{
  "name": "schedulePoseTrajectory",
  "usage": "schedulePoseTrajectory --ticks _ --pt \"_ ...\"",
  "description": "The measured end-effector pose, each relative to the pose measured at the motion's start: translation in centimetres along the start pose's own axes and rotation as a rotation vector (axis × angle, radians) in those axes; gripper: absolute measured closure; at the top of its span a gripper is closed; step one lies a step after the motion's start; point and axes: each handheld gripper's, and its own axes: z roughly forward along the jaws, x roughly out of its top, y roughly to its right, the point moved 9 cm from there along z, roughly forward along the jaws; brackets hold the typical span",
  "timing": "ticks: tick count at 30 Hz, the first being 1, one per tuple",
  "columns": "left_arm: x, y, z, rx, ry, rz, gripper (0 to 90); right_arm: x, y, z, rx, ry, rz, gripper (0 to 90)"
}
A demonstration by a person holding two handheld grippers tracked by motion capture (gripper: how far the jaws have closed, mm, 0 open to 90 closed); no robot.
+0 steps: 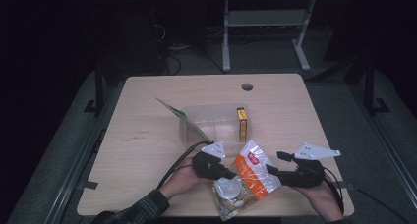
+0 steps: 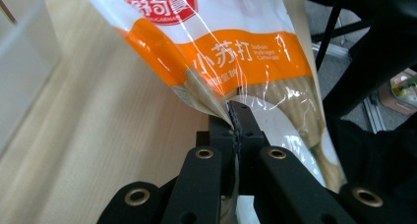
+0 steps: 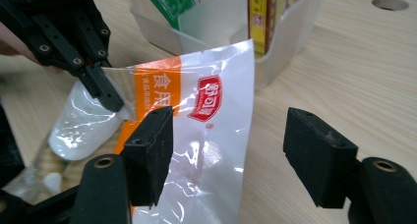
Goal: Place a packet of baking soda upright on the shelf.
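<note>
Orange and white film makes up the crinkly clear-windowed plastic snack bag (image 1: 248, 177) that lies at the near edge of the pale wooden worktop (image 1: 147, 135), between the person's two hands and just in front of a clear plastic tub (image 1: 216, 117). The left hand-held gripper (image 1: 231, 175) is clenched on the bag: in the left gripper view its two black jaws meet on a fold of the film (image 2: 235, 117) right below the orange band, and the right gripper view shows the same pinch at the bag's edge, with the film pulled taut there. The right hand-held gripper (image 1: 270, 168) is released; its jaws stand well apart, with the white end of the bag (image 3: 216, 135) lying between them, the left pad close to the film and the right pad clear of it. Inside the tub a yellow and red carton (image 1: 241, 123) stands against the right wall, and a green-edged flat packet (image 1: 182, 117) leans out over the left rim.
</note>
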Motion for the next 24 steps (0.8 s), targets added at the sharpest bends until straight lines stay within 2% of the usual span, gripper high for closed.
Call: schedulePoseTrajectory --ticks 8,9,16,19,22,24 --pt "1.1 -0.3 -2.9 0.060 0.074 0.022 89.8 0.8 -0.7 -0.4 0.066 0.065 0.012 28.1" --pt "1.3 -0.2 -3.2 0.063 0.093 0.014 89.9 0.8 -0.8 -0.3 0.071 0.068 0.008 27.0" --pt "2.2 -0.4 -5.9 0.124 0.163 0.036 89.9 1.4 -1.9 0.0 0.156 0.106 0.023 23.5" --pt "2.5 -0.8 -7.1 0.156 0.195 0.027 89.9 1.5 -2.2 0.3 0.177 0.115 0.027 22.9" --pt "2.8 -1.0 -8.0 0.173 0.227 0.016 90.0 1.7 -2.5 0.5 0.195 0.123 0.026 22.7" --pt "3.1 -1.0 -8.6 0.169 0.253 0.008 89.9 1.9 -2.7 0.7 0.208 0.130 0.024 22.6"
